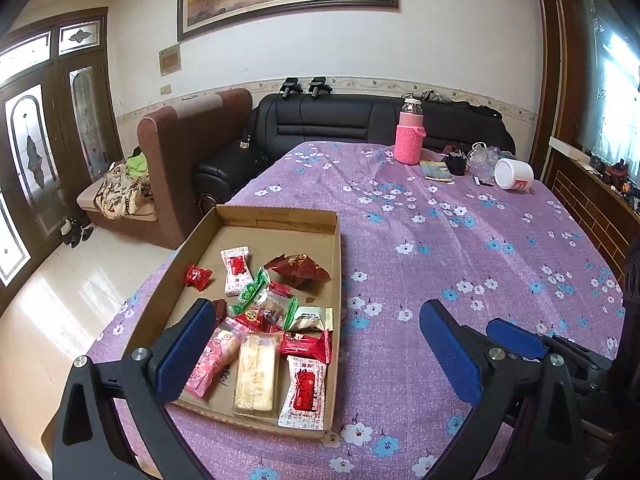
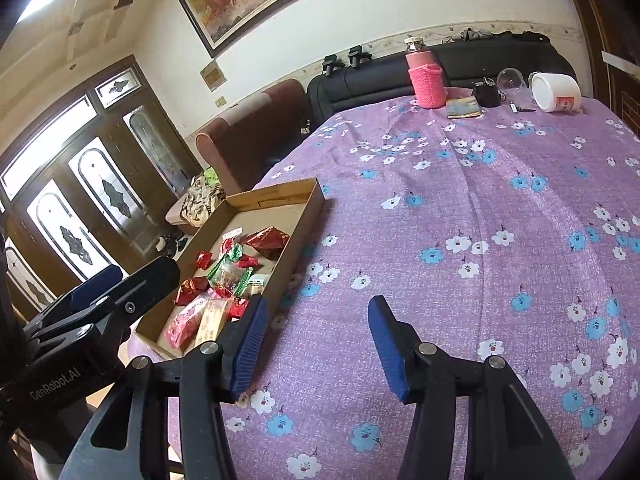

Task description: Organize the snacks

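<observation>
left wrist view: the left gripper (image 1: 316, 344) hangs with jaws spread wide and empty over the near end of the cardboard tray (image 1: 280, 216), where the wrapped snacks (image 1: 264, 320) lie heaped. right wrist view: the right gripper (image 2: 316, 346) is likewise parted and empty above the purple floral tablecloth (image 2: 460, 220), just right of the tray (image 2: 304, 224).

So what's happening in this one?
A person holds two grippers over a table with a purple flowered cloth. The snacks all lie in an open cardboard tray. The left gripper hovers open above the tray's near end; the right gripper hangs open over bare cloth beside the tray. Neither holds anything.
</observation>
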A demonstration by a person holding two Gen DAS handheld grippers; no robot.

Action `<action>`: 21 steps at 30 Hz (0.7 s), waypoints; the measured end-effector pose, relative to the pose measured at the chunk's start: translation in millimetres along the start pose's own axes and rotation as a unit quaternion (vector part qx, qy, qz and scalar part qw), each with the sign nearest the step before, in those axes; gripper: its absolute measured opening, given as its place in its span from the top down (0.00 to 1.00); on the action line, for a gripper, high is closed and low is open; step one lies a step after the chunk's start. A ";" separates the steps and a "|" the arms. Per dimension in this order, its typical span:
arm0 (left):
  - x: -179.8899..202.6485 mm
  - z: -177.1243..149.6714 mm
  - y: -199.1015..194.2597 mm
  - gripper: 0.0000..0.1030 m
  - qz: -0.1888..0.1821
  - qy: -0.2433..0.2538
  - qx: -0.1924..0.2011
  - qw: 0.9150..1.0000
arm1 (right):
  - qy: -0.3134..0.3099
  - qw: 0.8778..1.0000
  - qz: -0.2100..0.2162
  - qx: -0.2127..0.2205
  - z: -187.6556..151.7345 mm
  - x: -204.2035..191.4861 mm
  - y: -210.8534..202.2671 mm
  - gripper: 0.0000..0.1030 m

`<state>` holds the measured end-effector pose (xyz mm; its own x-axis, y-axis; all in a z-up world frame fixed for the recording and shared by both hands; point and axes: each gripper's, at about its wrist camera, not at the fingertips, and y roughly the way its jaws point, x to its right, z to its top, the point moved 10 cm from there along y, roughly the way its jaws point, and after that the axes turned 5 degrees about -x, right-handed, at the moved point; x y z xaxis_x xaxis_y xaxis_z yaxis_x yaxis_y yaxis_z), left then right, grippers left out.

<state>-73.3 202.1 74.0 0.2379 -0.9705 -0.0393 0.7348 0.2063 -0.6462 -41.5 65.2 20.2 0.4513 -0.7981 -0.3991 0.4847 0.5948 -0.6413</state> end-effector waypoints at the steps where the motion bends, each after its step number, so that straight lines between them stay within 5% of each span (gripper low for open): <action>1: 0.0 -0.1 0.0 0.01 0.000 -0.001 0.000 1.000 | -0.001 1.000 -0.001 -0.001 -0.5 -0.6 0.7 0.44; 21: 2.7 -7.1 5.3 0.01 -0.002 -0.011 -0.007 1.000 | -0.004 1.000 -0.019 -0.010 -7.1 -0.3 11.5 0.41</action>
<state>-73.3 199.7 65.1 0.2486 -0.9684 -0.0194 0.7273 0.1998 -0.6566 -41.4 71.6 8.3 0.4393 -0.8190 -0.3690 0.4870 0.5624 -0.6683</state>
